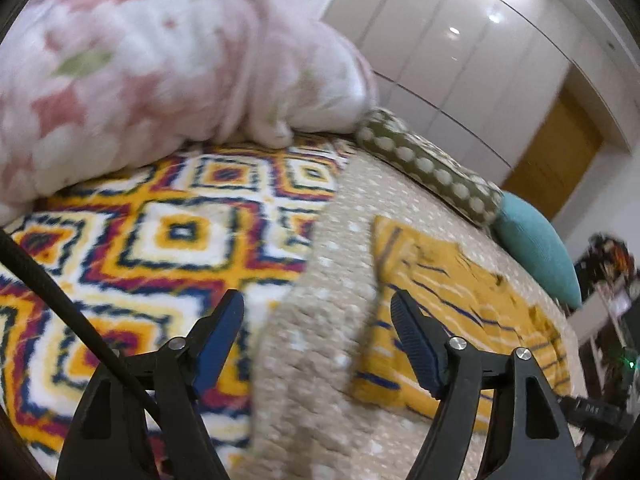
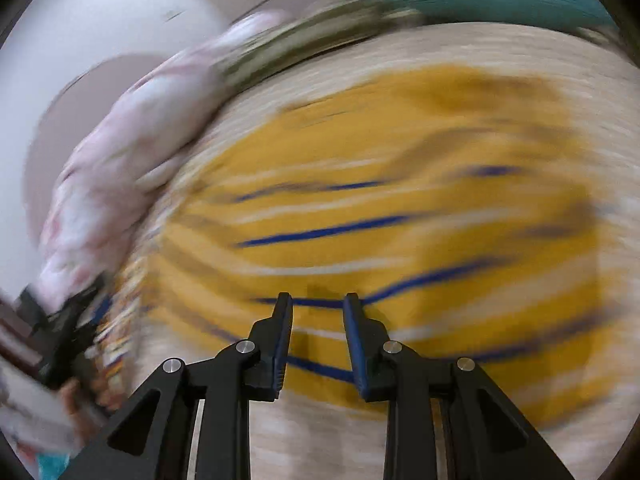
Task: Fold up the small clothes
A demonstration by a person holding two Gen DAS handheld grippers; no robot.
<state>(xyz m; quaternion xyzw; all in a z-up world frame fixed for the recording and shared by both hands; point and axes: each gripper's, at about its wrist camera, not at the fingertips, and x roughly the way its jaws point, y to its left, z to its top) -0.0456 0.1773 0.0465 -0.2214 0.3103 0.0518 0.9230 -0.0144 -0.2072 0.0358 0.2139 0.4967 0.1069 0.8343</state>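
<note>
Your left gripper (image 1: 318,316) tilts downward, jaws wide and empty, over the beige bedspread (image 1: 320,360). Your right gripper (image 2: 318,308), jaws narrowly parted and gripping nothing, hovers above the yellow striped garment (image 2: 400,200) lying flat near the bed's pillow-end edge.

Ahead and left of the tool, a pink floral quilt (image 1: 168,68) is heaped on a diamond-patterned blanket (image 1: 160,236). Ahead right, a dotted cushion (image 1: 432,168) and a teal pillow (image 1: 536,244) are lined up.

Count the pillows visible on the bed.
2: polka-dot olive pillow along the far edge, teal pillow right of it. The bunched pink floral bedding may hide more.
</note>
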